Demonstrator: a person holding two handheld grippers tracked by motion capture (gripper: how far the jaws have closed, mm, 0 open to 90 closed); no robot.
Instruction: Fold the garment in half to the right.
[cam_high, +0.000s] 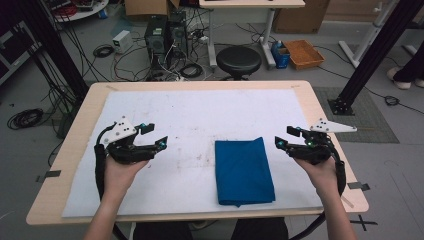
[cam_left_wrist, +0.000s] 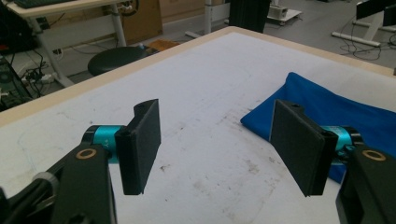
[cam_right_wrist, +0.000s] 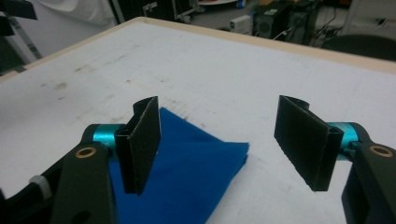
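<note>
A blue cloth (cam_high: 244, 172), folded into a neat rectangle, lies flat on the white mat (cam_high: 200, 115) right of centre, near the front edge. My left gripper (cam_high: 156, 135) hovers over the mat's left side, well apart from the cloth, open with nothing between its jaws. My right gripper (cam_high: 283, 137) hangs just right of the cloth's far corner, also open and empty. In the left gripper view the left gripper (cam_left_wrist: 219, 149) has the cloth (cam_left_wrist: 327, 107) behind its right pad. In the right gripper view the right gripper (cam_right_wrist: 224, 144) has the cloth (cam_right_wrist: 196, 172) below and behind its left pad.
The mat covers a wooden table (cam_high: 320, 115) and carries faint stains near its middle. Beyond the far edge stand a black stool (cam_high: 238, 61), computer towers (cam_high: 165, 35) with loose cables, and an orange bin (cam_high: 303, 53). A black frame post (cam_high: 370, 55) rises at the right.
</note>
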